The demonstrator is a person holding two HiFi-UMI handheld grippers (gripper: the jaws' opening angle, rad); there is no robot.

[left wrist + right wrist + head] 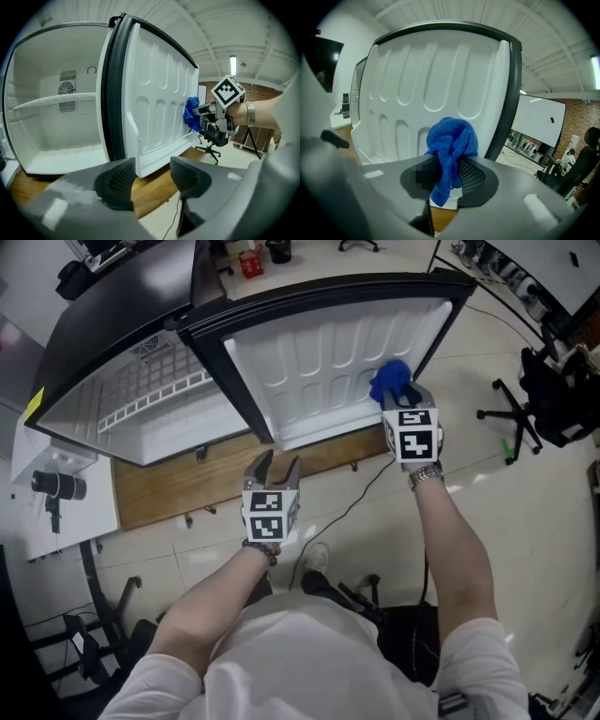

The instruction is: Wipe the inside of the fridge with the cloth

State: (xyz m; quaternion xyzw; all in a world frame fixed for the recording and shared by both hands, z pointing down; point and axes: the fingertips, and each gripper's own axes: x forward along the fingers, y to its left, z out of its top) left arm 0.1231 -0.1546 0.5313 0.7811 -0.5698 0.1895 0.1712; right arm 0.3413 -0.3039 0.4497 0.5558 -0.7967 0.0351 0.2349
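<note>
Bright, even indoor light covers the white ribbed plastic fridge door (337, 362), leaving only soft shading in its grooves. A long ceiling tube lamp (233, 64) glows above and right of that door. Both gripper views bulge, bending the door's edges toward black corners, and the grey left tongs (152, 180) below the door look out of focus.

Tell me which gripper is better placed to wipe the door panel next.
Right. The right gripper is shut on the blue cloth at the door panel; the left gripper is open and empty.

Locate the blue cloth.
Head view, right of centre: the blue cloth is clamped in the right gripper, against the inner panel of the open fridge door.
</note>
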